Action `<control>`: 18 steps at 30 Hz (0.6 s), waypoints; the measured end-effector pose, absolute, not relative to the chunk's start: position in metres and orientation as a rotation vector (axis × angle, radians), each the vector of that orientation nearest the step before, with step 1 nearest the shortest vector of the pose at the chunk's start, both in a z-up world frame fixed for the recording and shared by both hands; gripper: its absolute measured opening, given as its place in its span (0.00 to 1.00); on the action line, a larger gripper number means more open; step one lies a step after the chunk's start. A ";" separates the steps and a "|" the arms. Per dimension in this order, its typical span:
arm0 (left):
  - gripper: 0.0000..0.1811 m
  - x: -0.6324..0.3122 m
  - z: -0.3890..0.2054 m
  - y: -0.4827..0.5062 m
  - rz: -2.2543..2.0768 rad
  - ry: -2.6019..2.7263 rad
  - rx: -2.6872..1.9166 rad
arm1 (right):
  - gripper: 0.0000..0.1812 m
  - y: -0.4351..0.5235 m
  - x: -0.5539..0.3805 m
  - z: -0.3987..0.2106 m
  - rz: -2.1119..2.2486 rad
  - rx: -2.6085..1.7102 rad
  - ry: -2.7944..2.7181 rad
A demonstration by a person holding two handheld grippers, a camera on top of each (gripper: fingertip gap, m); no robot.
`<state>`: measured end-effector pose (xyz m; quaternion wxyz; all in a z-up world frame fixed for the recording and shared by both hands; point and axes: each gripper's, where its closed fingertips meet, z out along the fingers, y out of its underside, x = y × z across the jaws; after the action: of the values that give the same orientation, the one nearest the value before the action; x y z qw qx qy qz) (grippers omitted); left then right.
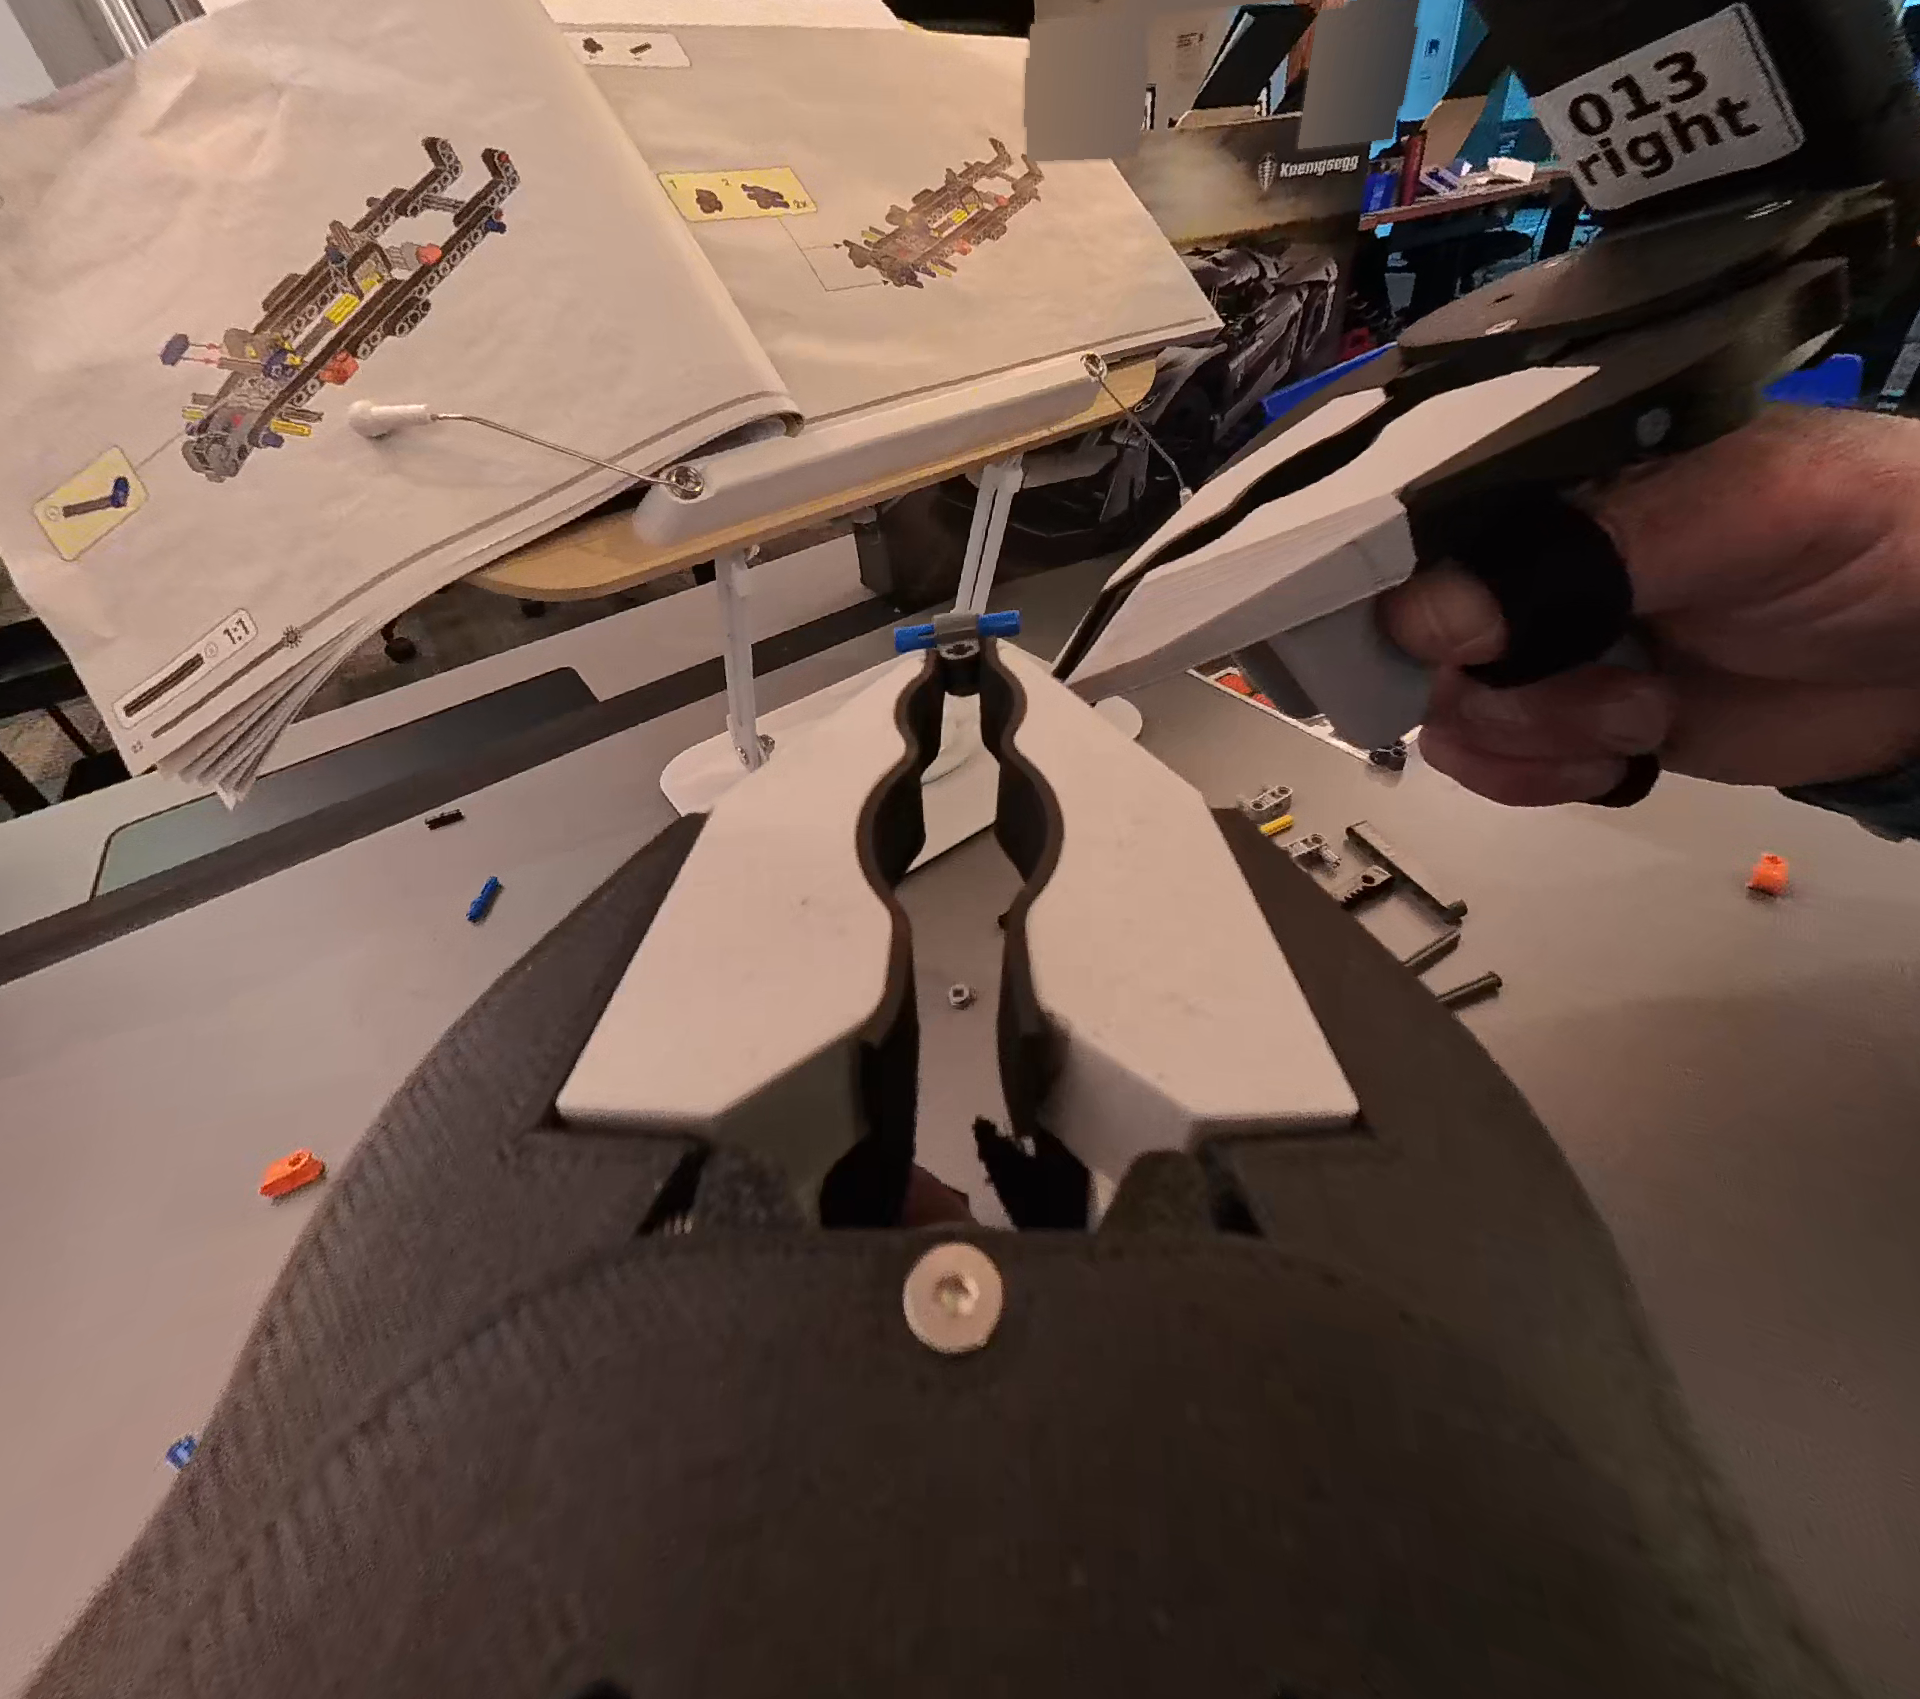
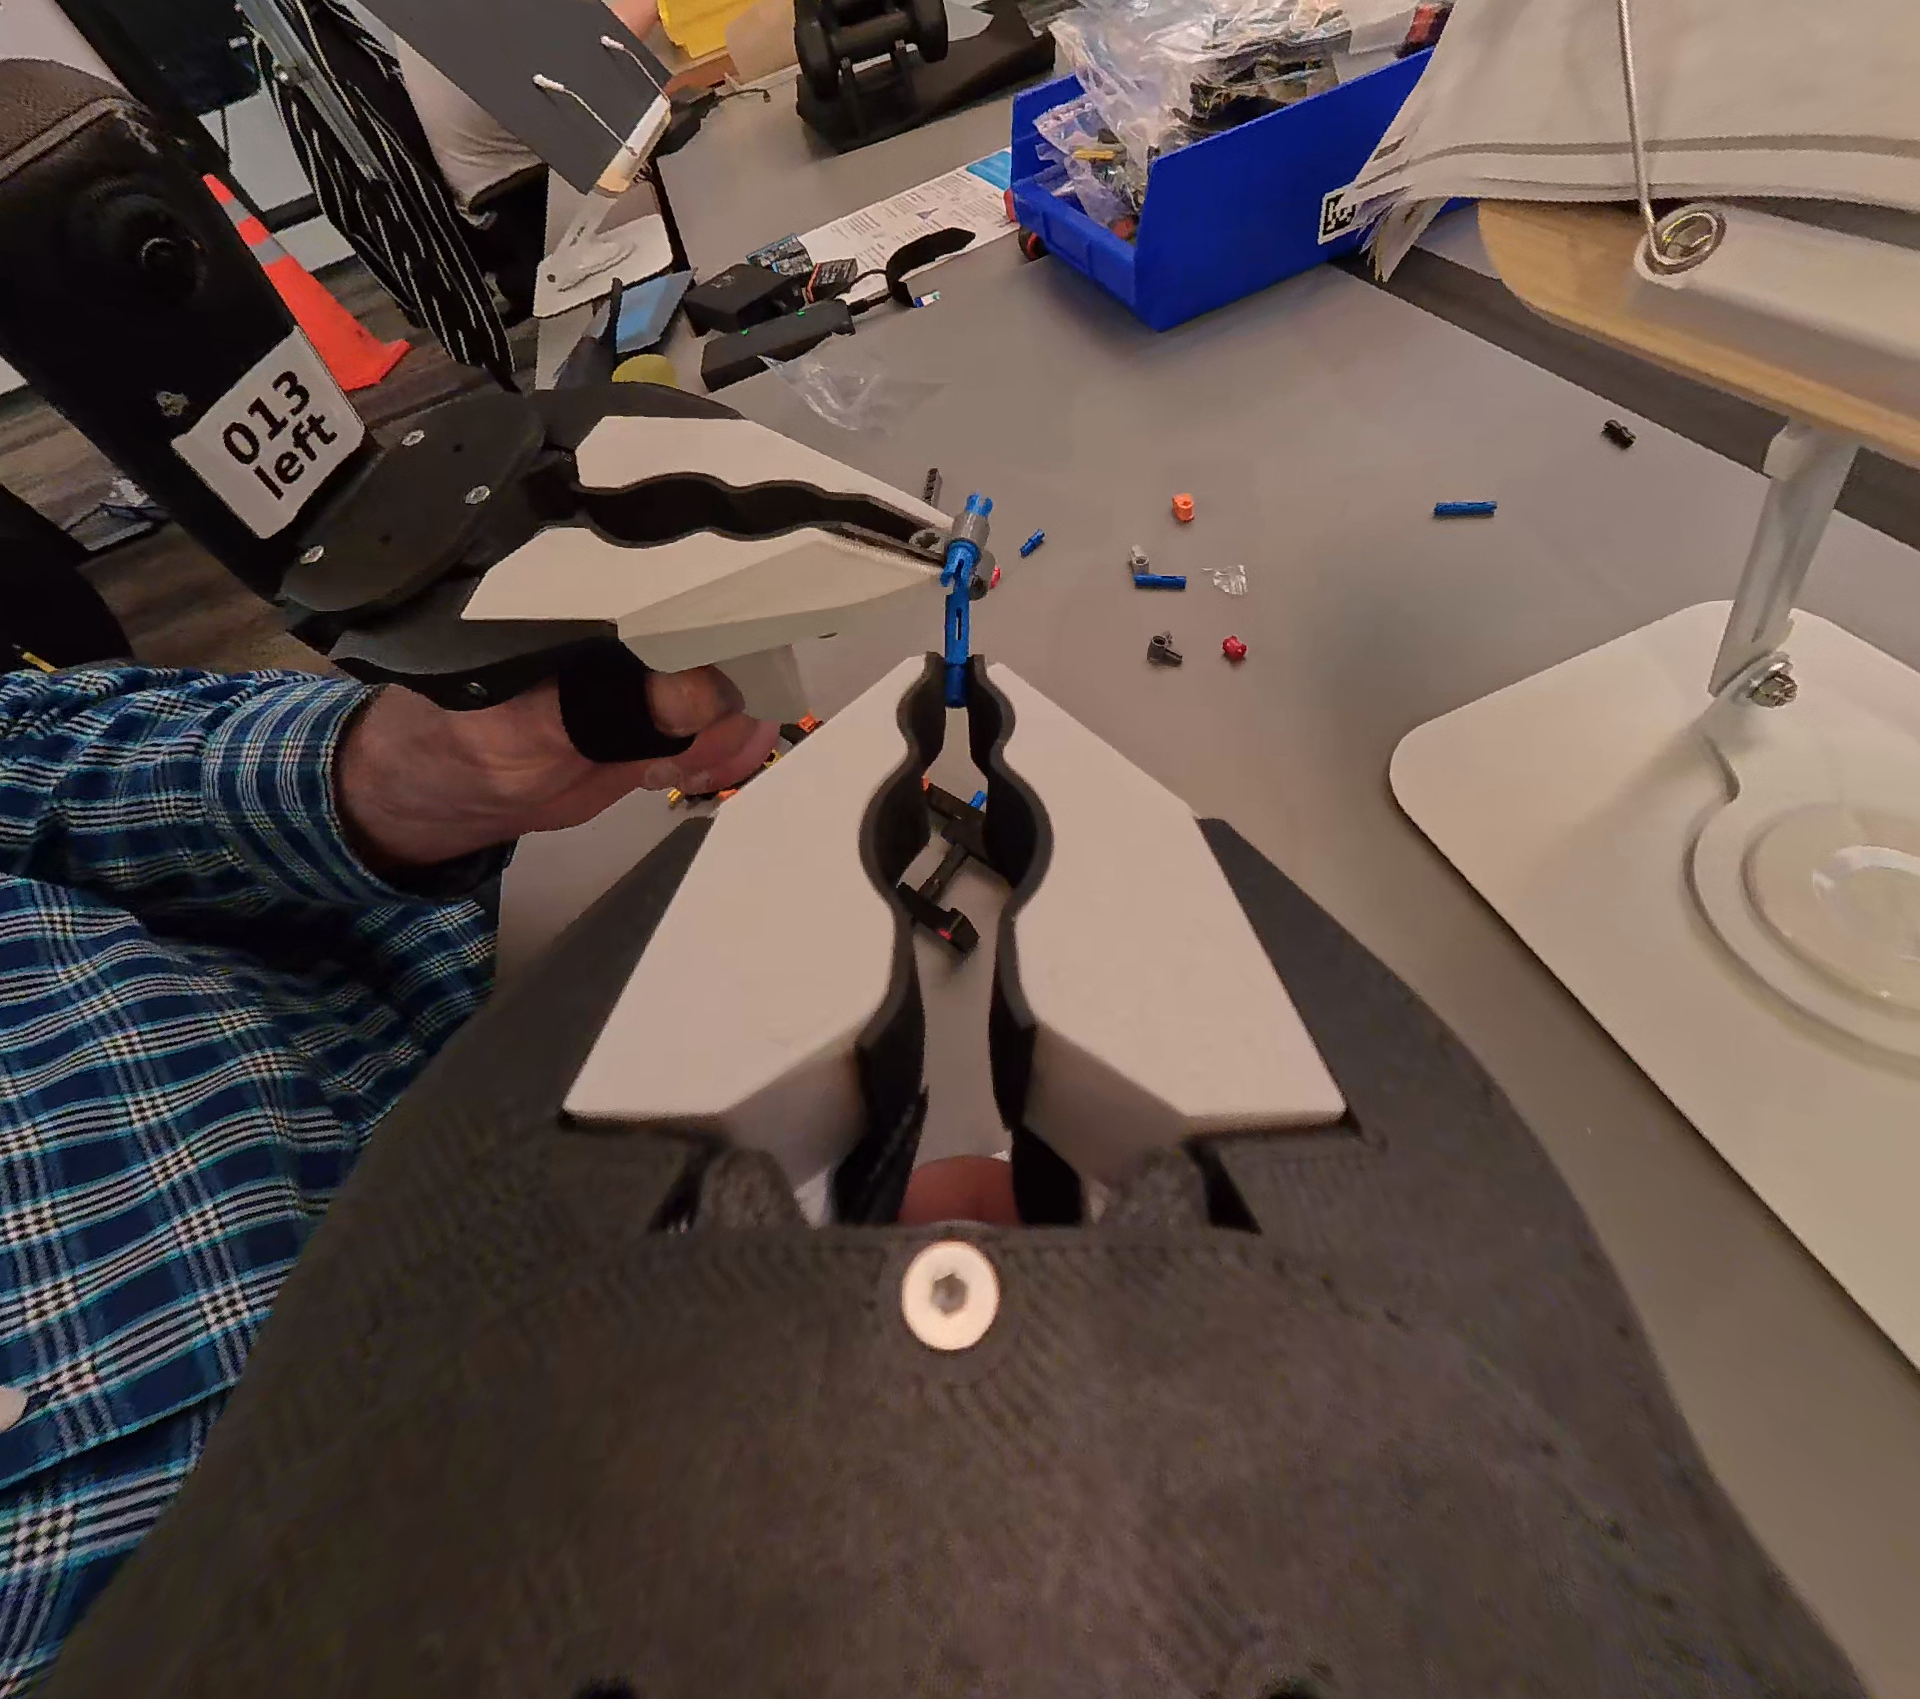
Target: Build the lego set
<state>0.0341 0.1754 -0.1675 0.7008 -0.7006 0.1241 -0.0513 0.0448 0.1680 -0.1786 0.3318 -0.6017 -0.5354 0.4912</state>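
My left gripper (image 1: 958, 664) is shut on a small grey connector with a blue pin (image 1: 956, 631), held above the grey table (image 1: 312, 1026). It shows at the left of the right wrist view (image 2: 940, 553), with the connector (image 2: 971, 525) at its tips. My right gripper (image 2: 956, 681) is shut on a blue axle (image 2: 956, 626) that points away from me. The axle's far end meets the connector. In the left wrist view the right gripper (image 1: 1075, 670) comes in from the right, its tips close beside the left gripper's tips.
An open instruction booklet (image 1: 520, 247) rests on a stand with a white base (image 2: 1558, 818). Loose pieces lie on the table: orange (image 1: 291, 1171), blue (image 1: 483, 899), grey and black (image 1: 1371, 870). A blue bin of bagged parts (image 2: 1226, 226) stands farther back. The grippers are tip to tip, or close to it.
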 end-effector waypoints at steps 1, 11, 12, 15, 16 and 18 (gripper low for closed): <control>0.03 0.034 -0.167 0.176 -0.114 0.274 -1.559 | 0.00 0.168 0.045 -0.178 1.283 -1.572 -1.394; 0.03 0.035 -0.167 0.176 -0.092 0.284 -1.556 | 0.00 0.171 0.046 -0.175 1.281 -1.580 -1.365; 0.03 0.035 -0.167 0.176 -0.067 0.294 -1.554 | 0.00 0.171 0.046 -0.176 1.277 -1.582 -1.364; 0.03 0.036 -0.166 0.176 -0.025 0.312 -1.548 | 0.00 0.171 0.046 -0.176 1.245 -1.585 -1.368; 0.03 0.036 -0.167 0.176 -0.001 0.324 -1.547 | 0.00 0.171 0.046 -0.176 1.236 -1.589 -1.367; 0.02 0.037 -0.167 0.176 0.050 0.350 -1.545 | 0.00 0.171 0.046 -0.177 1.216 -1.593 -1.374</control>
<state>0.0372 0.1761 -0.1665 0.7021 -0.6942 0.1571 0.0223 0.0461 0.1711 -0.1772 0.3487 -0.6144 -0.5299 0.4691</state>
